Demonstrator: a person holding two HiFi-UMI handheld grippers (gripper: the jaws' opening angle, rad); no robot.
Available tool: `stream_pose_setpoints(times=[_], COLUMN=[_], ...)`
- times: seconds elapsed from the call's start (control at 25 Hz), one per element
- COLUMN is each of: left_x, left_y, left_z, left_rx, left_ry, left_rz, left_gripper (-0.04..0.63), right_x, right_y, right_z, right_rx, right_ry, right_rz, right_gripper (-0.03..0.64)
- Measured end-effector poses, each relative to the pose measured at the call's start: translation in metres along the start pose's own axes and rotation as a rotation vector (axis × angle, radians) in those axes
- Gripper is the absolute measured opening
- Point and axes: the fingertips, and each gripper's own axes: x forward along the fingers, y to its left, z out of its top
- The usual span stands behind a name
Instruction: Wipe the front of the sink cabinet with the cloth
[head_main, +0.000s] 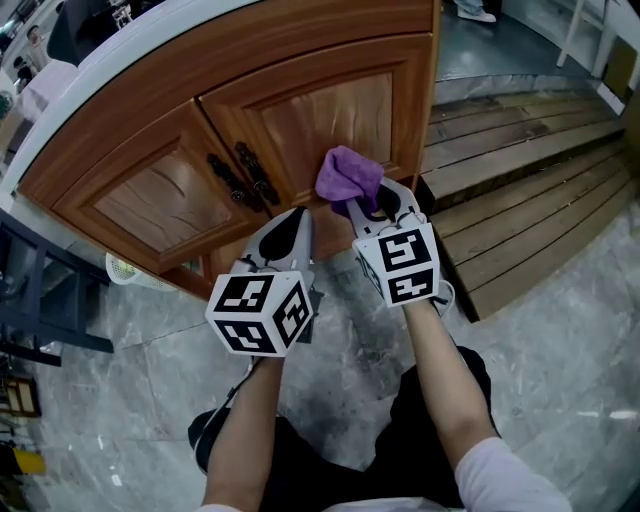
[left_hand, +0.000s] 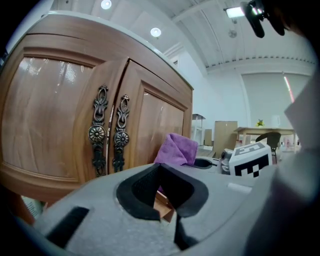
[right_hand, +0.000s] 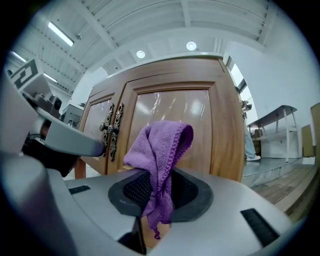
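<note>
Cloth: the purple cloth sits just in front of the right-hand door of the cabinet, to the right of the two dark metal handles.
Contact: from the head view I cannot tell for sure whether the cloth touches the wood or stops just short of it.
Right gripper: the right gripper has its jaws pinched on the cloth's lower part. A bunched fold stands up above them and a thin tail hangs below.
Left gripper: the left gripper has its jaws drawn together with nothing between them. It is beside the right one and aimed at the door.
Handling: the cloth is probably light, soft and floppy, so it will crumple under pressure and may slip out if it drags hard.
Where to hold: gripping low on the bunch suits, because it leaves a padded fold ahead of the jaws to meet the wood.
</note>
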Motion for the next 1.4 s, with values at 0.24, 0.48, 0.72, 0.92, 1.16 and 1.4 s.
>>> stream_pose_setpoints(times=[0.24,0.48,0.72,0.92,1.16,1.4], left_x=[0.018,0.031,0.044,0.053,0.059,0.049], left_y=[-0.016,-0.035,-0.046,-0.058,-0.07,-0.063], left_z=[-0.012,-0.016,-0.021,-0.024,-0.026,-0.017], left_rx=[0.013,0.026,0.025,0.017,0.018,0.017], left_ry=[0.03,0.042,0.052,0.052,0.053,0.029], left_rz=[-0.044,-0.089,-0.123,-0.151,-0.181,-0.173], left_gripper=[0.003,0.003,0.003,0.003,0.003,0.003], right_x=[-0.008,-0.016,-0.025,-0.035,-0.044,-0.045], right_y=[-0.035,-0.061,-0.086,-0.099,-0.106,-0.084], right_z=[-0.01,-0.018,-0.028,-0.033,-0.028,-0.017], right_rx=[0.009,0.018,0.023,0.016,0.011,0.031], right_ry=[0.019,0.041,0.068,0.092,0.091,0.076], right_rz=[-0.07,-0.124,-0.187,-0.217,-0.249,-0.219], right_gripper=[0.077,0.077,0.077,0.077,0.077,0.077])
